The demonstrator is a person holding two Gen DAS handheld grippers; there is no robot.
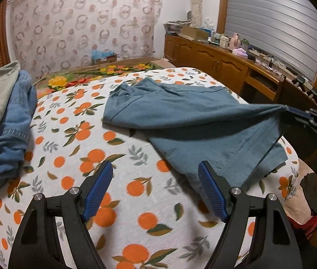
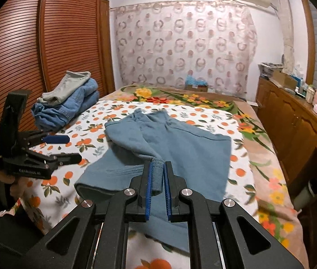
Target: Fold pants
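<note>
Two views, right hand-held gripper [image 2: 157, 172] pinching teal pants [image 2: 180, 148] cuff, left hand-held gripper [image 1: 155, 174] spread, empty

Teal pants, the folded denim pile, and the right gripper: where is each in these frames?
teal pants [image 1: 180, 112]: left wrist view, on the flat middle of the fabric.
folded denim pile [image 2: 69, 109]: right wrist view, on the blue denim under the grey garment.
right gripper [image 2: 157, 168]: right wrist view, between its fingertips, clamped on the cuff.

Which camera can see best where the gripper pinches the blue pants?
The right wrist view: the right gripper is shut on the blue pants cuff, close and centred. The left wrist view shows that pinch only small at its right edge.
</note>
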